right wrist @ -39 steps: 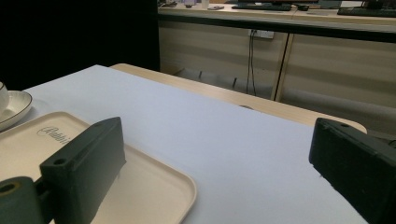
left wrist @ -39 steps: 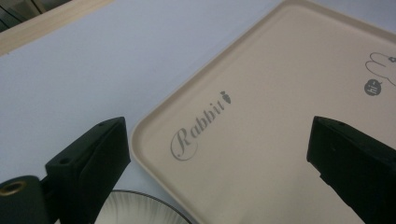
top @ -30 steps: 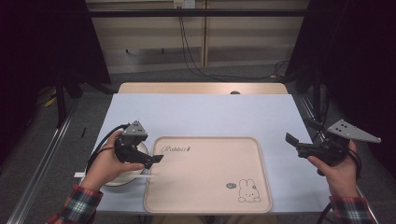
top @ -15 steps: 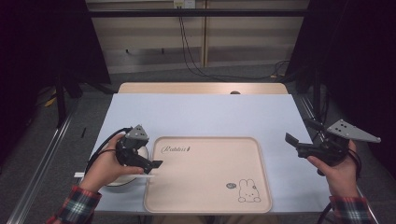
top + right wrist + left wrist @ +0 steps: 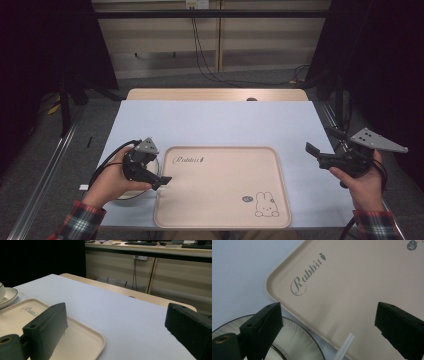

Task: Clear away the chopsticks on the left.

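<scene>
A beige tray (image 5: 222, 200) printed with "Rabbit" and a small rabbit drawing lies at the table's front centre. My left gripper (image 5: 159, 175) is open, held low over the tray's left edge and a white plate (image 5: 131, 194). In the left gripper view the left gripper (image 5: 328, 312) has its jaws wide apart, with the tray (image 5: 352, 287) corner, the dark-rimmed plate (image 5: 294, 342) and a thin white stick (image 5: 344, 347) below them. At the table's right edge my right gripper (image 5: 322, 141) is held open; its jaws (image 5: 117, 311) hold nothing.
A pale blue mat (image 5: 220, 122) covers the table. In the right gripper view, a cup (image 5: 1, 291) stands on the plate (image 5: 8, 297) beyond the tray (image 5: 85, 340). Cables (image 5: 205, 50) hang at a wall behind the table. Dark curtains flank both sides.
My left gripper has dropped slightly and come a little nearer the table's front, over the plate's edge. The right gripper has stayed still.
</scene>
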`<state>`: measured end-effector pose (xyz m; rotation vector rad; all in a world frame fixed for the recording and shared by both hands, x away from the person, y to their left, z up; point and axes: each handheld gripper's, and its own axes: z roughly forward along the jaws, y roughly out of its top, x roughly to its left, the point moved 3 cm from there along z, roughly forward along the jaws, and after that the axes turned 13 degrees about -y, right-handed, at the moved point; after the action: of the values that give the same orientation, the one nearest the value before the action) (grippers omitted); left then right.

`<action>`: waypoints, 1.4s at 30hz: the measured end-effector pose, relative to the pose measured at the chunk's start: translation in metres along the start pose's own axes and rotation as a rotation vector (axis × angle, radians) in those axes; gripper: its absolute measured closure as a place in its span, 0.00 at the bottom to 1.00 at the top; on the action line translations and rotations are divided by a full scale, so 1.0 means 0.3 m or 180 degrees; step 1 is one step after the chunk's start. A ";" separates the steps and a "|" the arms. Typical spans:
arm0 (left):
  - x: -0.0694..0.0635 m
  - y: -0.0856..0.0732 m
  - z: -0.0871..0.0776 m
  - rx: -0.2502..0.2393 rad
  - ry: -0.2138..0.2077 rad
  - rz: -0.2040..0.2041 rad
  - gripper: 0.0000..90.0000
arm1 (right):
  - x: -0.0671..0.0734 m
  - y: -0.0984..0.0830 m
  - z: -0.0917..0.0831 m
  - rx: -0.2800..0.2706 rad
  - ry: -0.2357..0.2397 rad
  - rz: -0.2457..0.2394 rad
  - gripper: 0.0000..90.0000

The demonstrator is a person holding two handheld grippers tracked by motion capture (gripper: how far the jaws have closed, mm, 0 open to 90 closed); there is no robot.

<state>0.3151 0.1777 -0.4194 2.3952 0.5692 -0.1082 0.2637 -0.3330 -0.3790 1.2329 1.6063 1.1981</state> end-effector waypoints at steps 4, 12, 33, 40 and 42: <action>-0.002 -0.012 -0.005 0.0099 -0.0058 0.0005 0.13 | 0.000 0.000 0.002 -0.0007 0.0007 -0.0024 0.04; -0.019 -0.038 -0.011 0.0292 -0.0149 0.0159 0.24 | 0.002 0.002 0.003 0.0014 0.0011 -0.0024 0.04; -0.069 -0.088 -0.001 0.0646 -0.0305 0.0609 0.65 | 0.002 0.004 0.004 -0.0007 -0.0003 -0.0024 0.05; -0.080 -0.098 0.005 0.0734 -0.0339 0.0698 0.71 | -0.001 0.004 0.004 -0.0001 -0.0007 -0.0012 0.05; -0.081 -0.104 0.010 0.0772 -0.0327 0.0702 0.71 | -0.003 0.005 0.003 -0.0009 -0.0017 -0.0016 0.05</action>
<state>0.2802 0.1880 -0.4349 2.6520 0.2529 -0.2129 0.2651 -0.3336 -0.3779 1.2286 1.6025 1.1925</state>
